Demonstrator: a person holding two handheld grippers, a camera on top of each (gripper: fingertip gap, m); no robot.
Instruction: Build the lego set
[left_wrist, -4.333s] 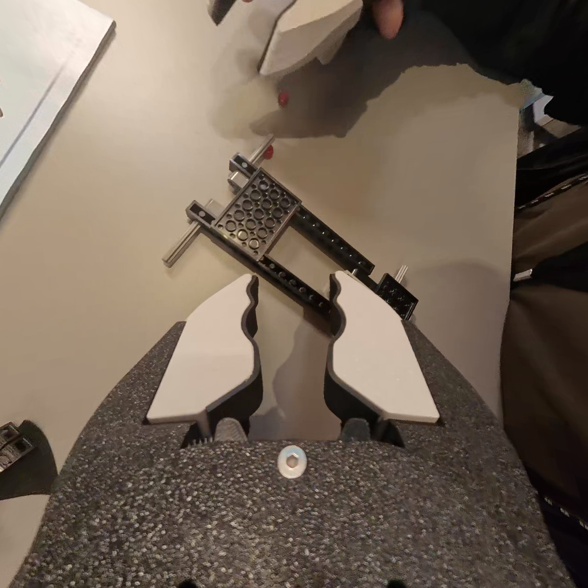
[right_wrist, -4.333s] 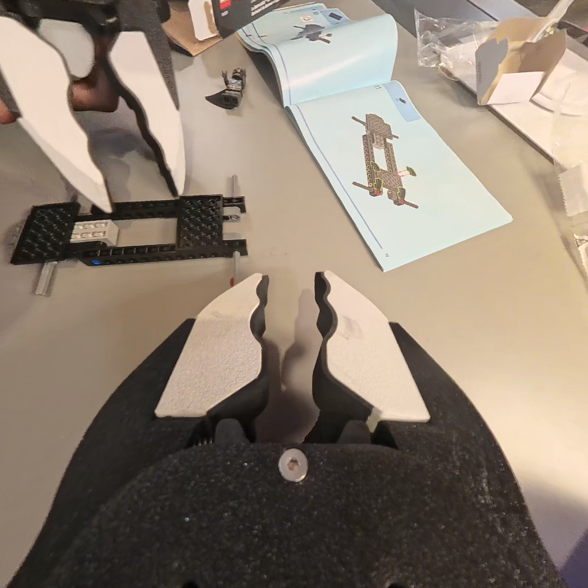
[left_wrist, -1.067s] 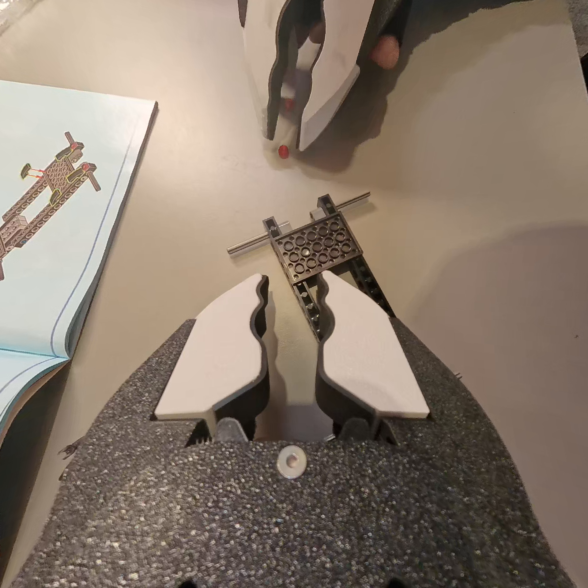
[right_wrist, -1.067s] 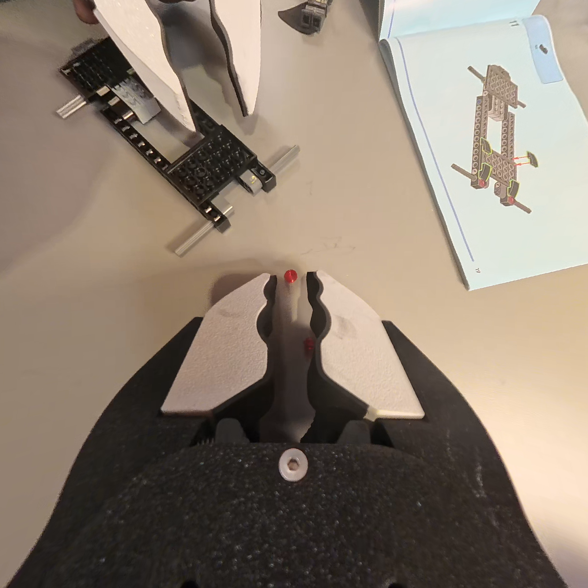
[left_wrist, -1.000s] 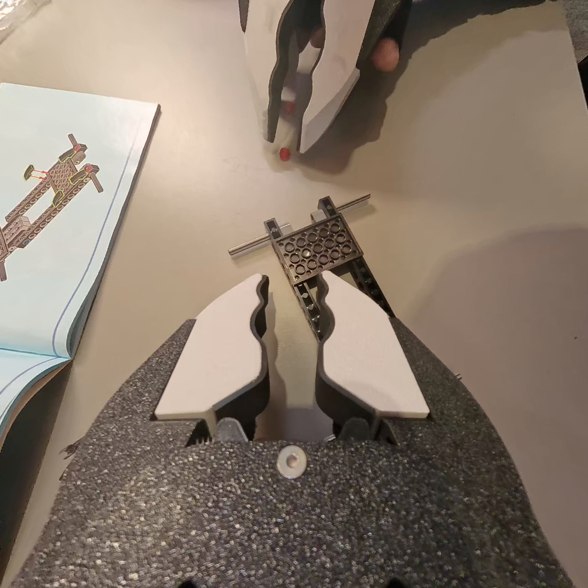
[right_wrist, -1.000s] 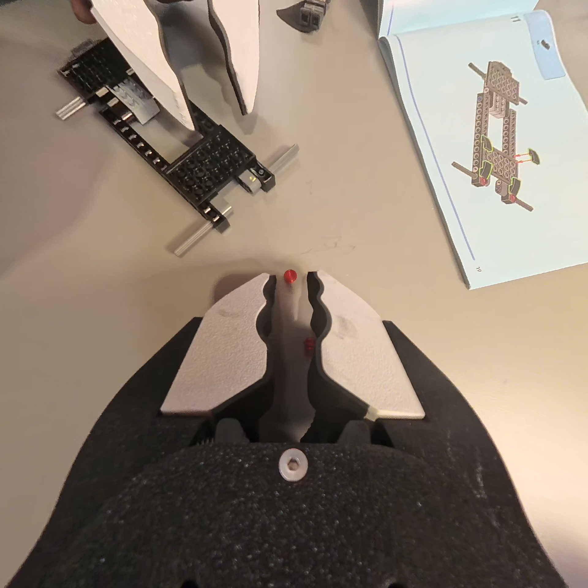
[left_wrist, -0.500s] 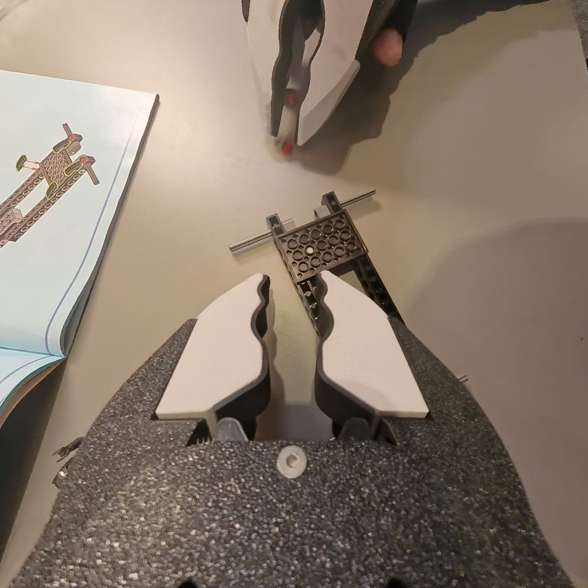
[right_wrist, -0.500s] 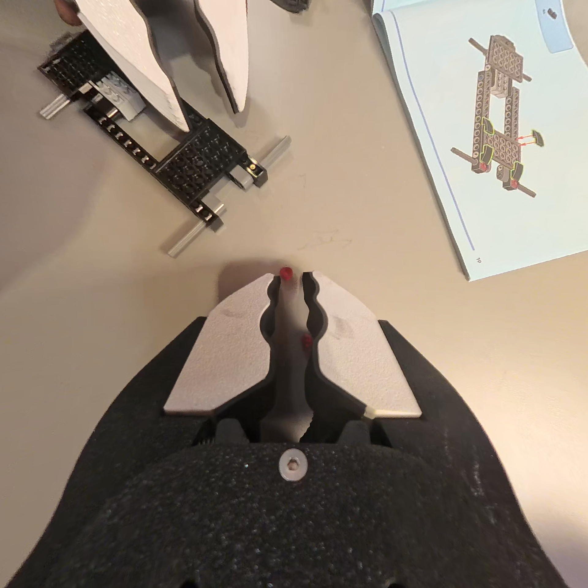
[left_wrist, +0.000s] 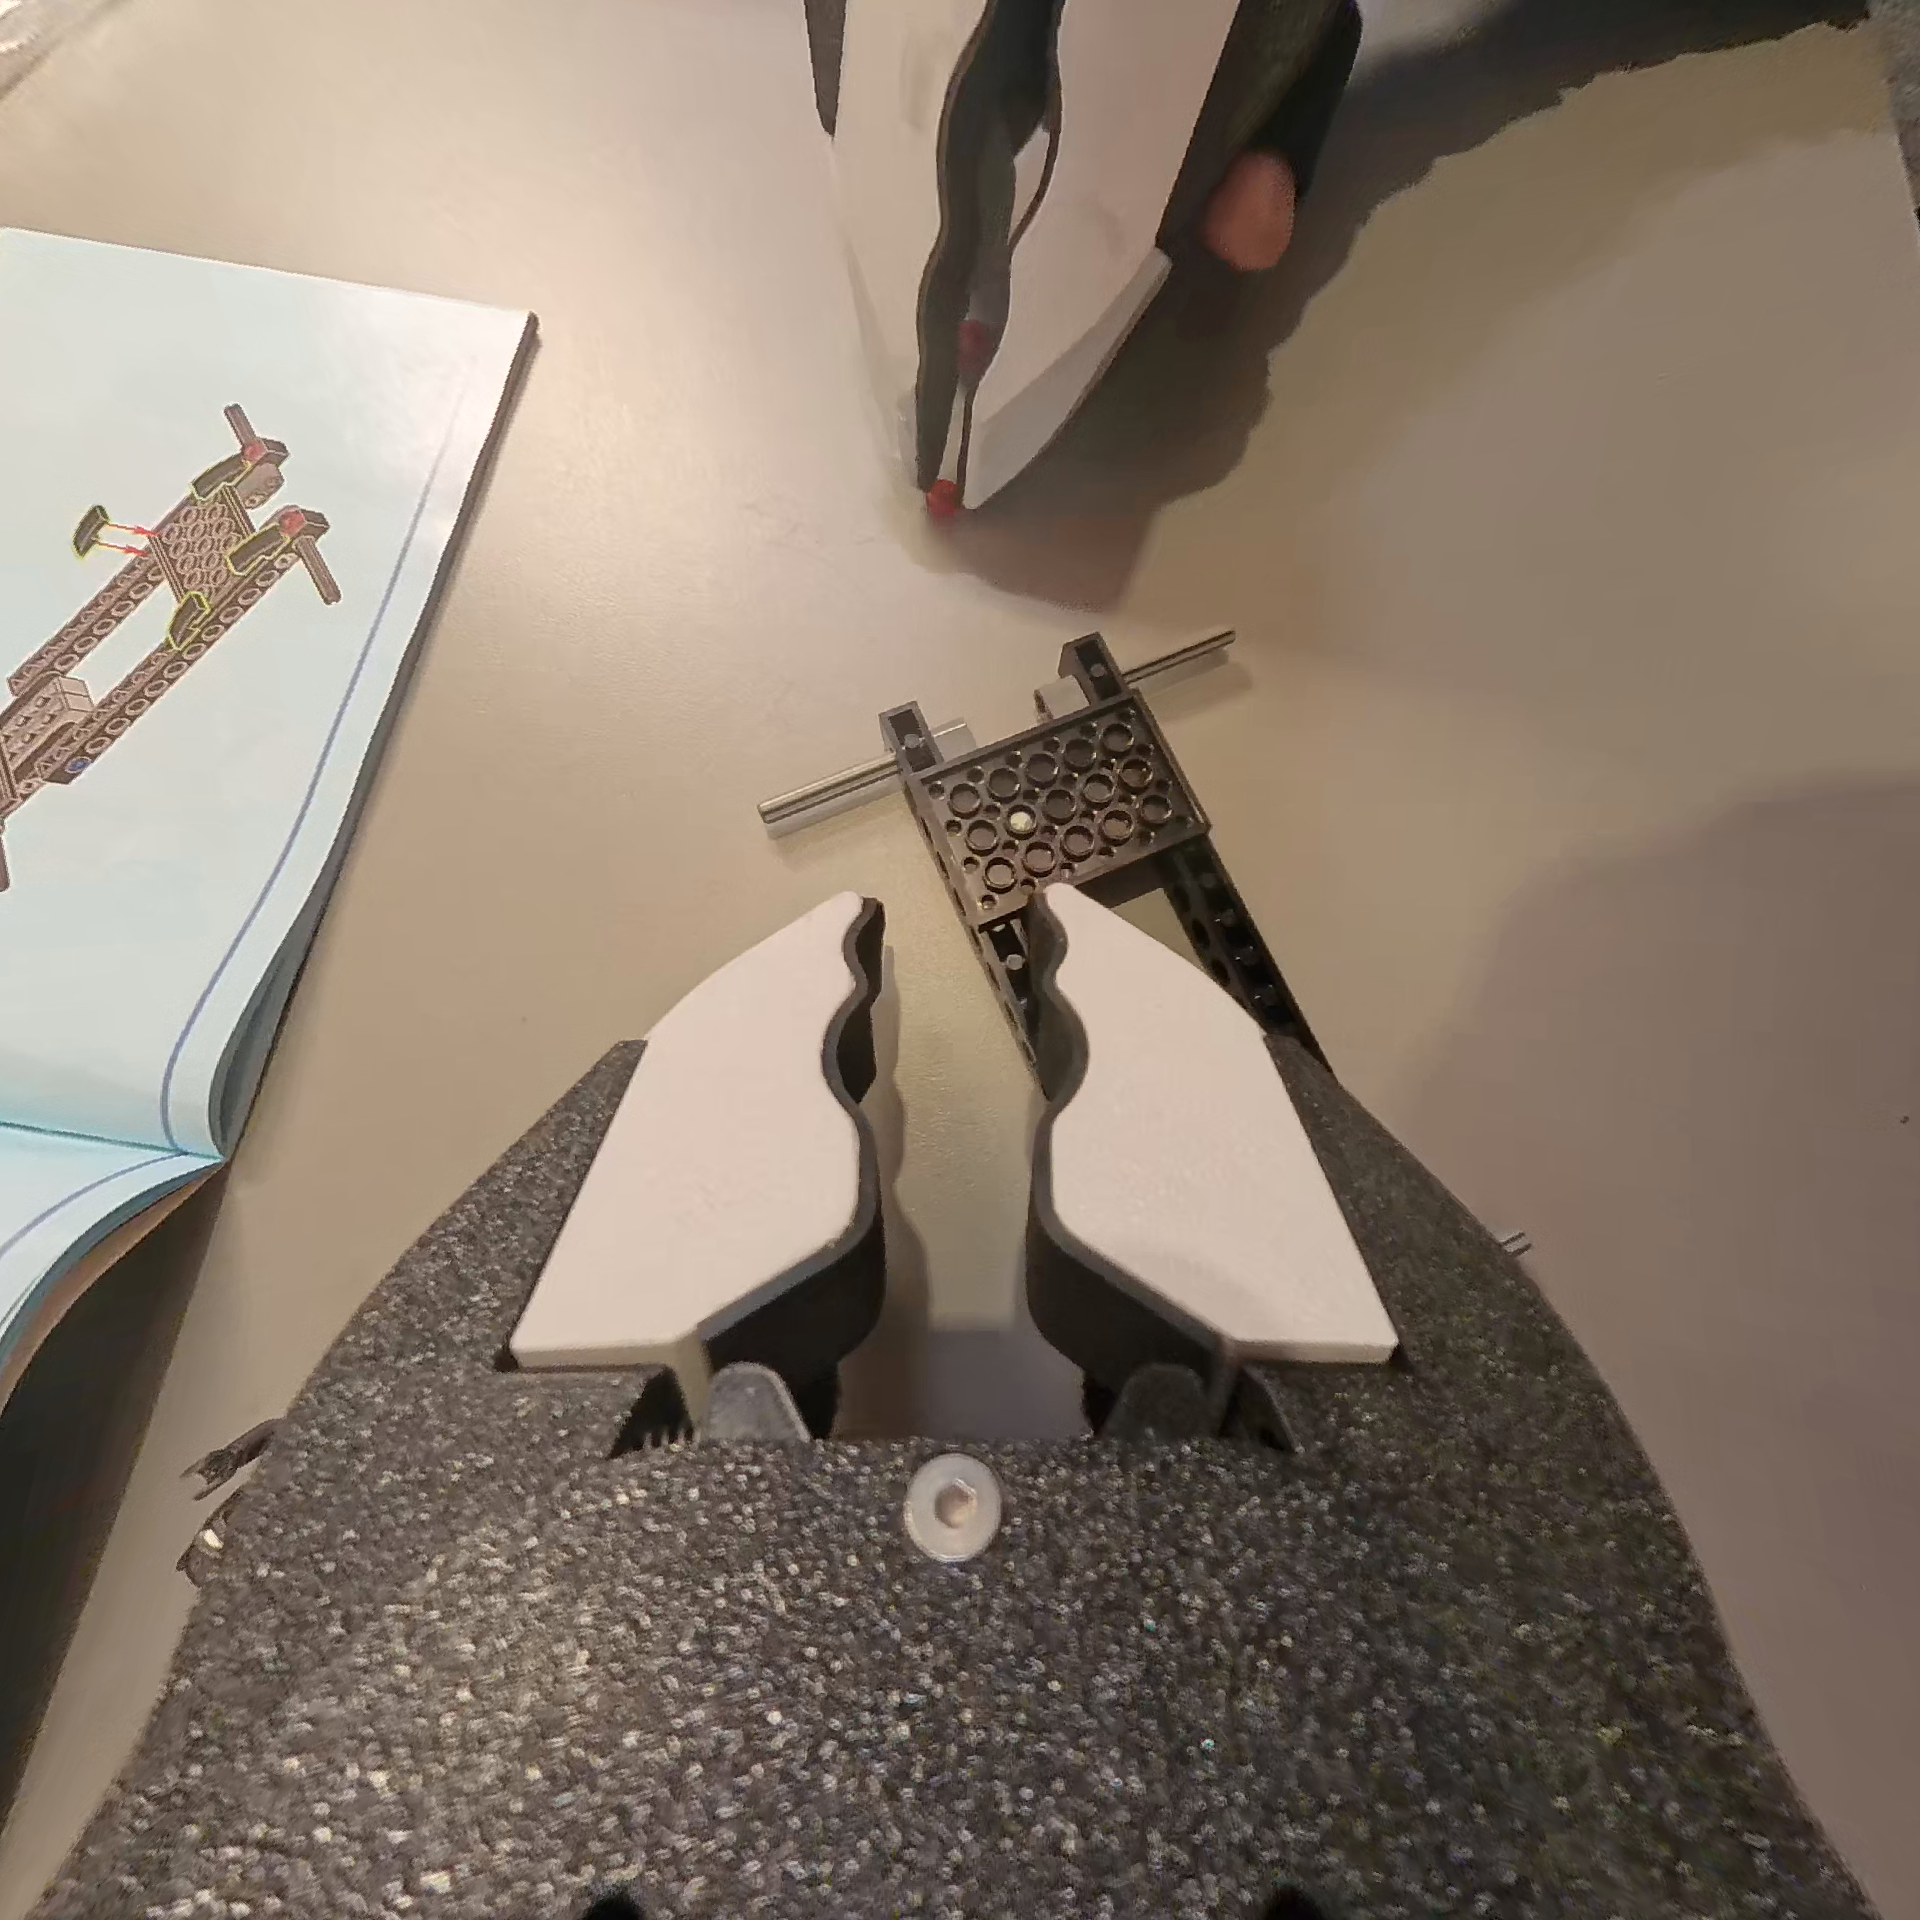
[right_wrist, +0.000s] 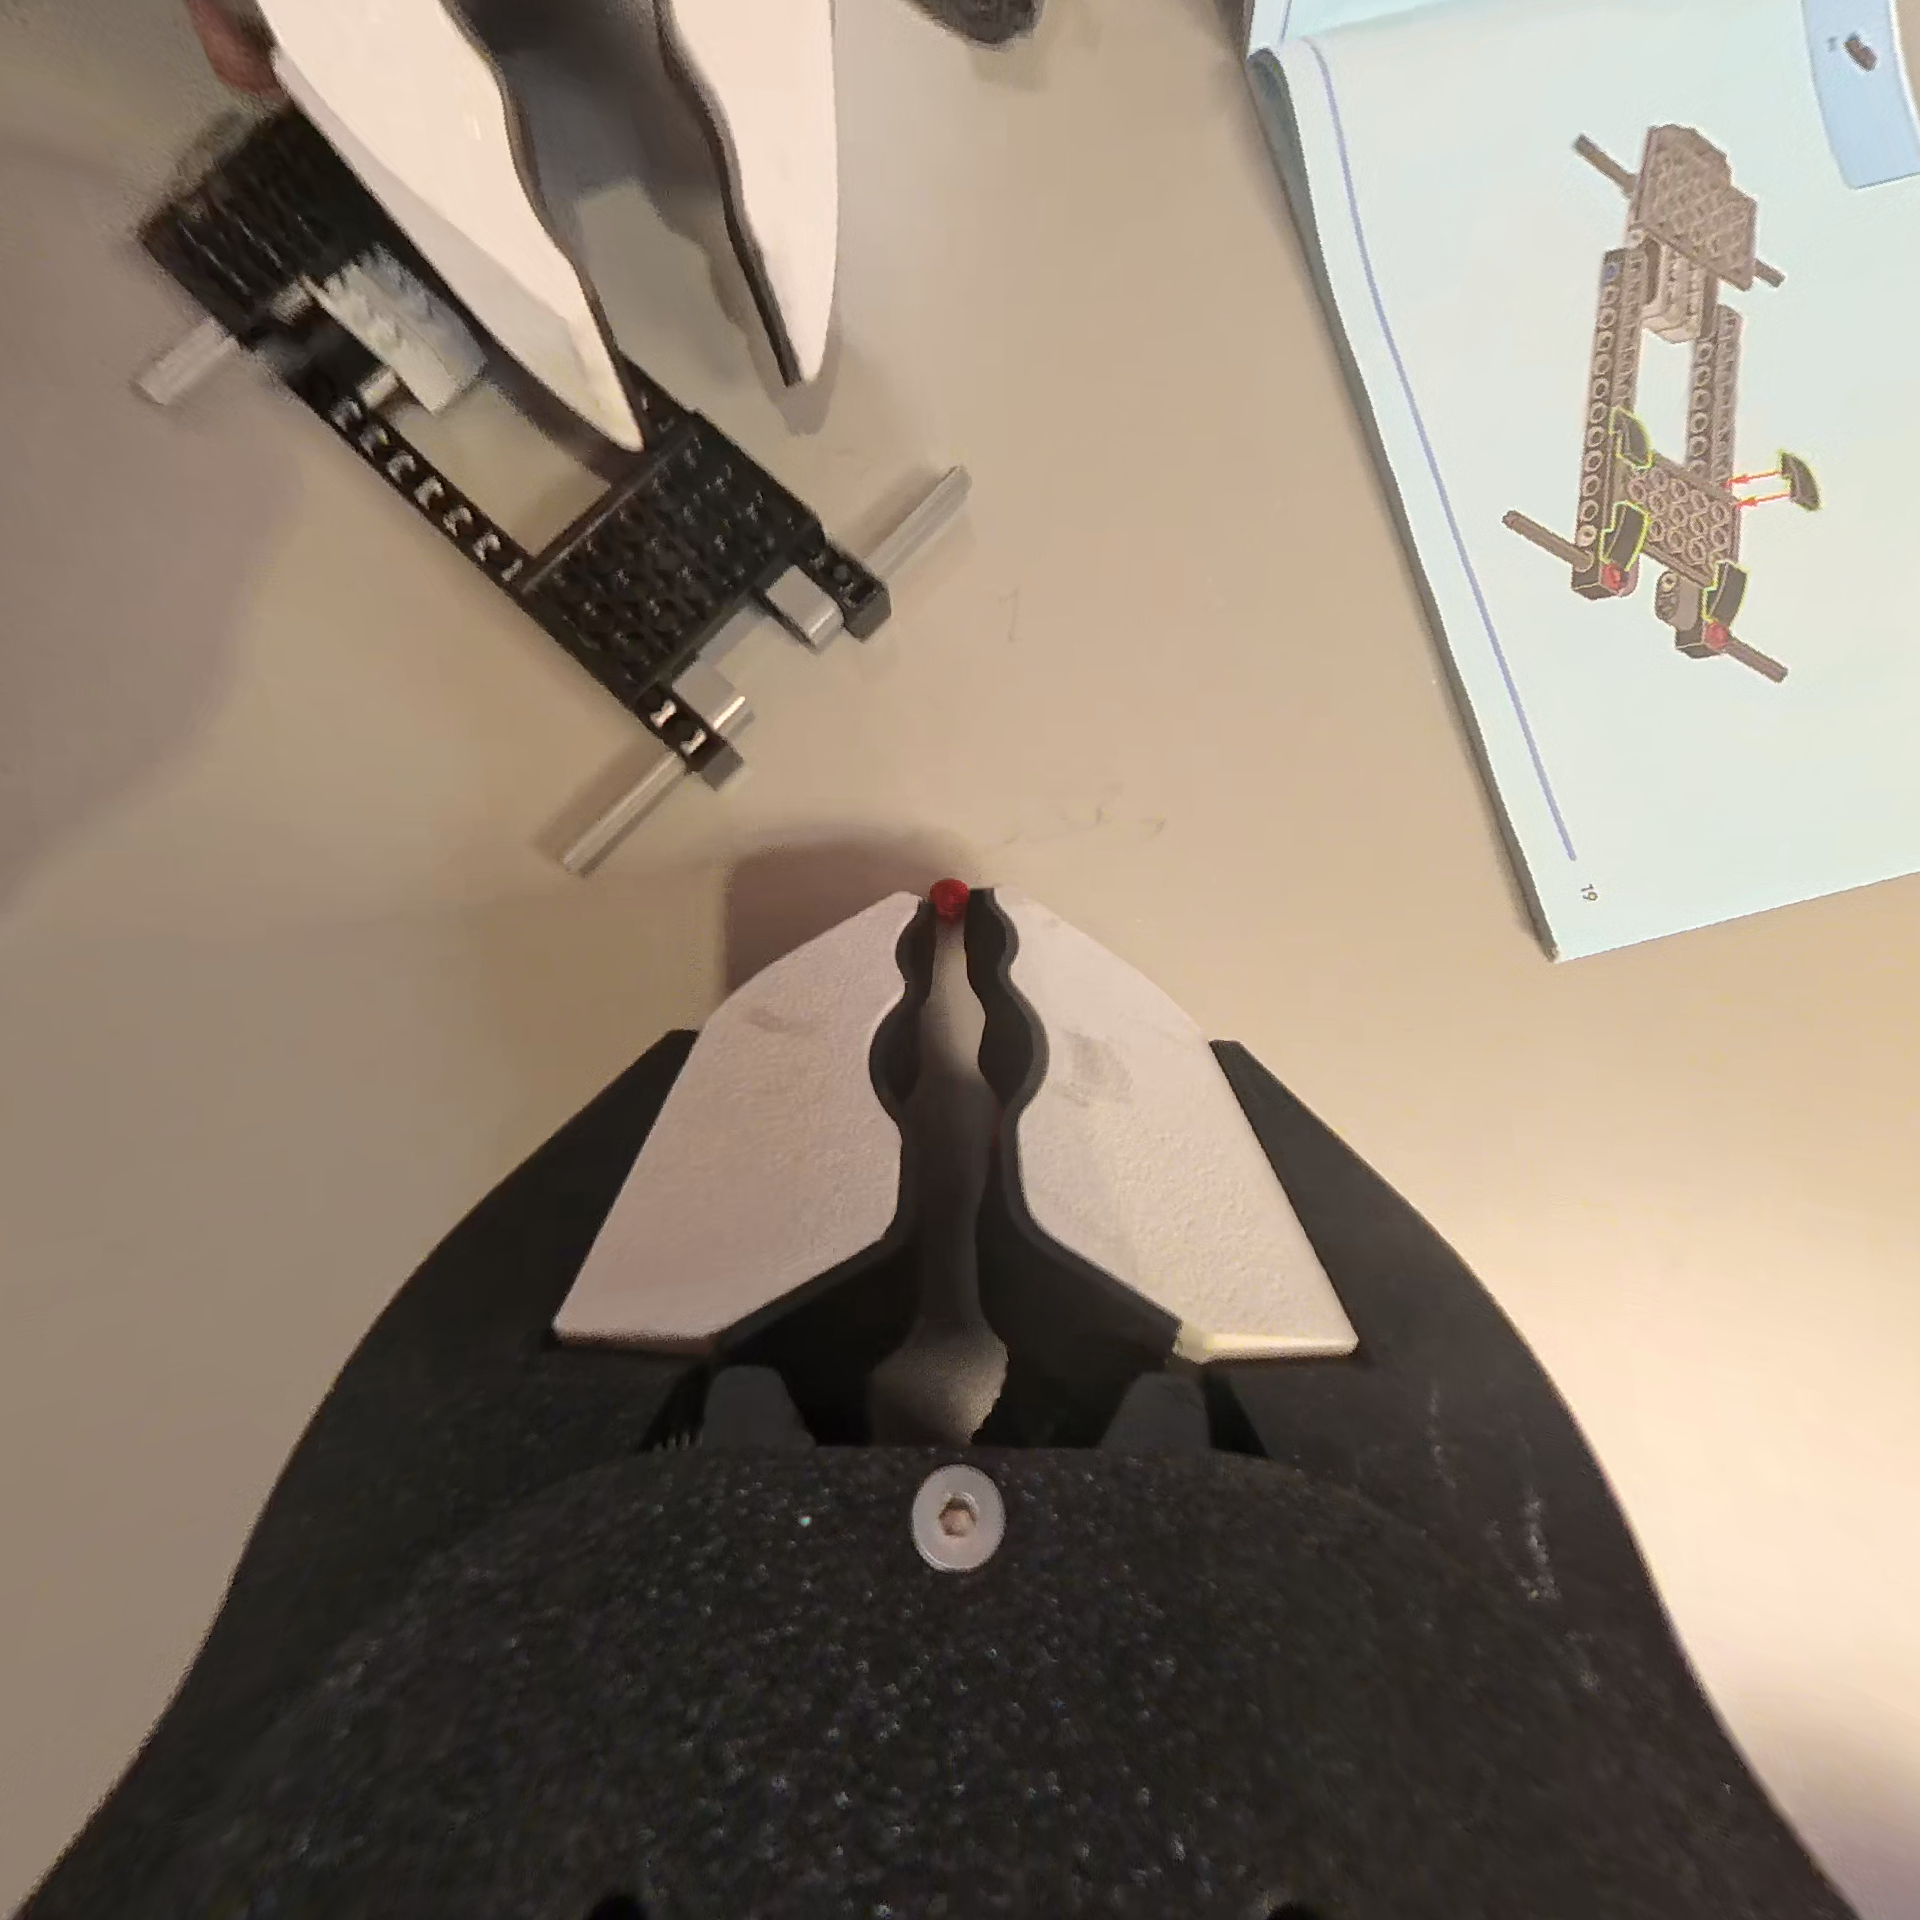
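My right gripper (right_wrist: 948, 914) is shut on a small red peg (right_wrist: 948, 897), pinched at its fingertips low over the beige table (right_wrist: 1143, 727). The left wrist view shows the same peg (left_wrist: 941, 499) at those tips, and a second red bit (left_wrist: 974, 335) farther up between the fingers. My left gripper (left_wrist: 958, 902) is open. Its right finger (left_wrist: 1143, 1039) lies over a beam of the black studded frame (left_wrist: 1060, 810), and its left finger is over bare table. In the right wrist view its two tips (right_wrist: 623, 431) straddle one beam of the frame (right_wrist: 665, 561) without gripping it.
An open light-blue instruction booklet (left_wrist: 208, 623) lies left of the frame; it also shows in the right wrist view (right_wrist: 1662, 416). Grey axles (right_wrist: 644, 810) stick out of the frame's sides. A person's fingertip (left_wrist: 1252, 213) shows behind the right gripper. Tip to tip, the grippers are about 10 centimeters apart.
My right gripper's jaws closed from a narrow gap onto the red peg at their tips. The left gripper and the black frame stayed almost still.
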